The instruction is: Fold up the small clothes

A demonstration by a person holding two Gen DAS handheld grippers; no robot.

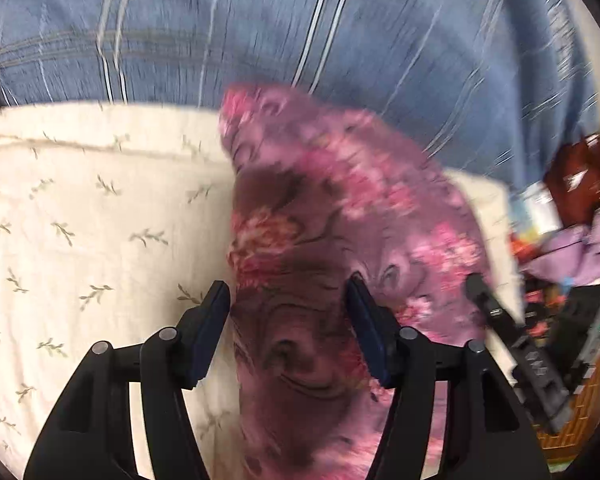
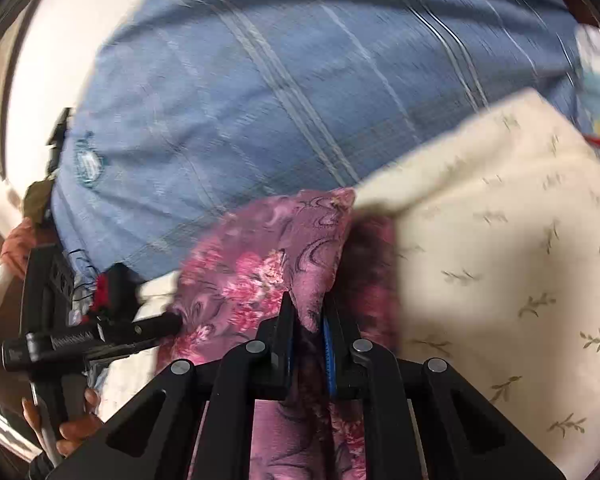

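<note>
A purple-pink floral garment (image 1: 324, 232) hangs bunched above the cream leaf-print bedsheet (image 1: 84, 232). My left gripper (image 1: 288, 296) is open, its fingers wide apart with the cloth passing between them. My right gripper (image 2: 310, 308) is shut on a fold of the same garment (image 2: 260, 264), which drapes down past the fingers. The right gripper also shows in the left wrist view (image 1: 516, 352) at the right, and the left gripper shows in the right wrist view (image 2: 100, 332) at the left, touching the cloth's edge. The views are motion-blurred.
The person's blue striped shirt (image 1: 300, 32) fills the top of both views, close behind the garment. A pile of lilac clothes (image 1: 576, 248) and a brown bag (image 1: 580, 180) lie at the right. The cream sheet (image 2: 520, 260) spreads to the right.
</note>
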